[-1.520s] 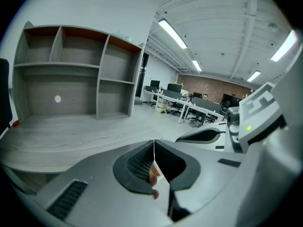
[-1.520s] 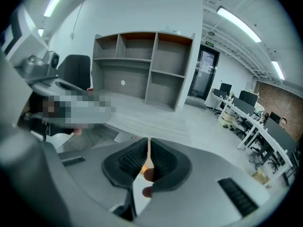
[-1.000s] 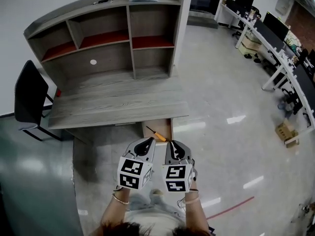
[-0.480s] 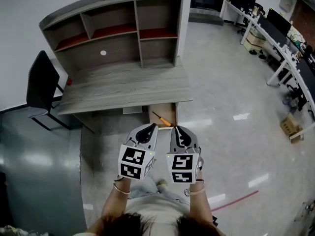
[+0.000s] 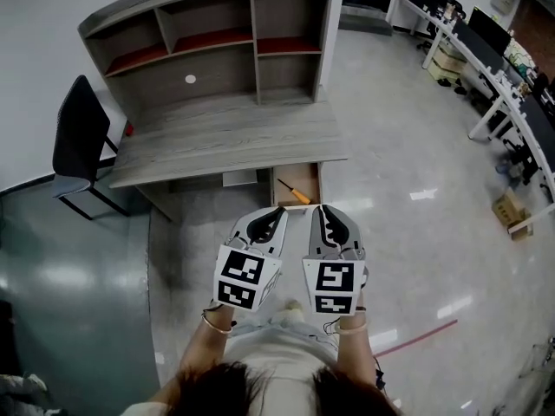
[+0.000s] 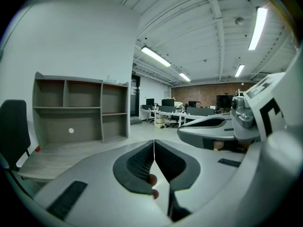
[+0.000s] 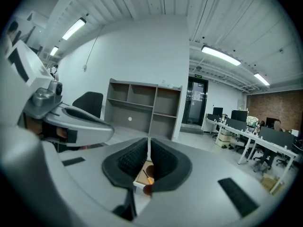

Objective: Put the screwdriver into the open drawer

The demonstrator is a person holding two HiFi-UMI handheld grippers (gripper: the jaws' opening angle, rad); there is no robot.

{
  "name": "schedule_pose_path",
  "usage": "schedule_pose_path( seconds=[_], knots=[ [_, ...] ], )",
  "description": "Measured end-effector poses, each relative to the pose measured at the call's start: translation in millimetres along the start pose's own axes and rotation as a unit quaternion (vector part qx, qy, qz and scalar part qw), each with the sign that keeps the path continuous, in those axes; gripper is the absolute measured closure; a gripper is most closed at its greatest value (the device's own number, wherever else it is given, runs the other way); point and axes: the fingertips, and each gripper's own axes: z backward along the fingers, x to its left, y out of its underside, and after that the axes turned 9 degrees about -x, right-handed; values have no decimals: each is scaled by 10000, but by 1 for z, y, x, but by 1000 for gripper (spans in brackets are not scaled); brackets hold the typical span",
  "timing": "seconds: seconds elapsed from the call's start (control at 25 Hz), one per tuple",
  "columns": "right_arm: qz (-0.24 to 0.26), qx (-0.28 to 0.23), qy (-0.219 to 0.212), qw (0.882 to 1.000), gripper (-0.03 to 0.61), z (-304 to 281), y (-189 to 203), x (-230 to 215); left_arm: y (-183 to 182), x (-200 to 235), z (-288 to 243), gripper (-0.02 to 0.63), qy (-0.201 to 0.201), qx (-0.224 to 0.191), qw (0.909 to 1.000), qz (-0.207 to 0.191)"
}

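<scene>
An orange-handled screwdriver (image 5: 297, 194) lies slantwise inside the open drawer (image 5: 309, 178), which is pulled out under the right end of the grey desk (image 5: 225, 137). My left gripper (image 5: 279, 212) and right gripper (image 5: 321, 208) hover side by side just short of the drawer's front, both shut with nothing in them. In the left gripper view the left gripper (image 6: 154, 143) has its jaws pressed together. The right gripper (image 7: 148, 141) is likewise closed, and the screwdriver (image 7: 147, 175) shows below its jaws in the wooden drawer (image 7: 140, 178).
A shelf hutch (image 5: 217, 33) stands on the desk's back. A black chair (image 5: 78, 137) sits at the desk's left end. Office desks with monitors (image 5: 512, 85) line the far right, with a cardboard box (image 5: 507, 211) on the glossy floor.
The head view has shifted, so the desk and drawer sit higher and further right. Both grippers stay shut and side by side near the drawer's front. The screwdriver has not moved in the drawer.
</scene>
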Motion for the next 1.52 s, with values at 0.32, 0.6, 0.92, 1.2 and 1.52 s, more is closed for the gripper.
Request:
schedule_pose_path(
  seconds=[0.32,0.6,0.92,1.2,1.52],
  knots=[
    [276,-33,169,9995,540,27,-17,40,-7,16,52,594,21,-177,9998,42],
    [572,-52,354,9977,546,59,-27,65,-6,19,92,594,60,-226,9996,147],
    [642,-205,559,9962,551,95,-33,80,-1,9,124,594,121,-258,9995,122],
    [763,-200,612,9950,552,118,-29,92,1,-4,145,594,155,-333,9993,121],
    [785,-136,684,9945,552,133,-27,93,8,-15,157,594,171,-310,9993,153]
  ],
)
